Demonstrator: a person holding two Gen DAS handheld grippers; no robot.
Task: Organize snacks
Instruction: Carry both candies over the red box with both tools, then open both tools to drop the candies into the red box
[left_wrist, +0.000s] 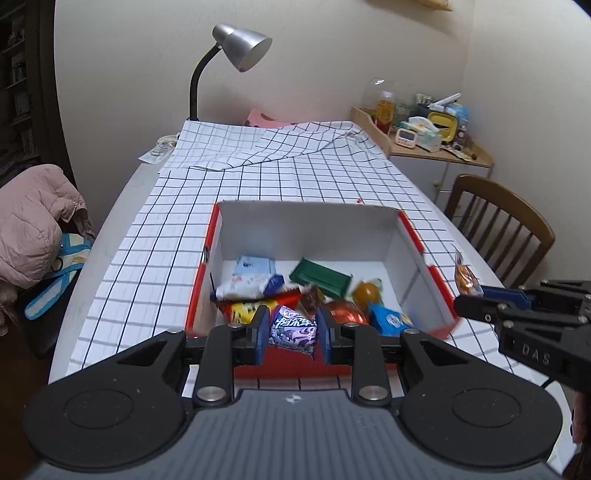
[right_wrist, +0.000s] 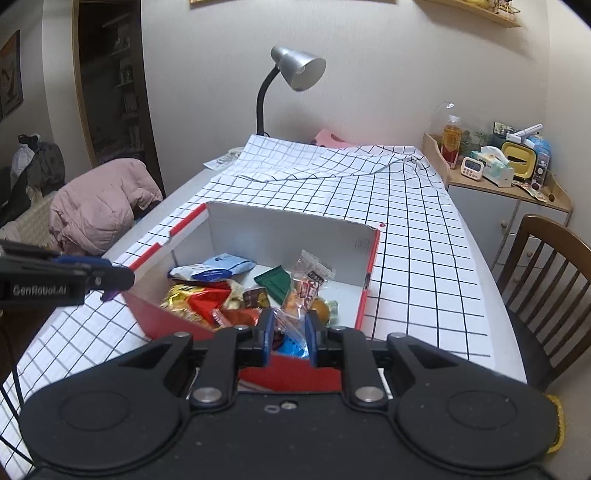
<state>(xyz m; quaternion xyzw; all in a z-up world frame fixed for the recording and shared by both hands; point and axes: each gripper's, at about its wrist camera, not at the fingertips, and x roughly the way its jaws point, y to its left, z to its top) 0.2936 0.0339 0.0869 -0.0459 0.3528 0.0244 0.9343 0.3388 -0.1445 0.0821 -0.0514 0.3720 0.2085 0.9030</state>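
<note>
The purple packet sits clamped between the blue pads of the left gripper, held just over the near wall of the box. The clear packet, with red print and something orange inside, is pinched by its lower end between the pads of the right gripper, and stands up over the near right part of the box; in the left wrist view the same packet shows at the tip of that gripper, just outside the box's right wall. The box is white inside with red edges and lies open on the checked cloth. In it lie a heap of snacks: a white and blue bag at the back left, a green pack tilted near the middle, a yellow and red bag at the near left, an orange round thing and a blue packet toward the right; the pieces under them are blurred and overlap, so I cannot tell them apart with any certainty. The cloth covers a pale table, and its far end is folded back on itself. At the table's far edge stands a silver lamp on a black bent neck. A pink coat lies over a seat to the left. To the right stands a wooden chair, and behind it a low cabinet crowded with a bottle, a timer and tissues.
</note>
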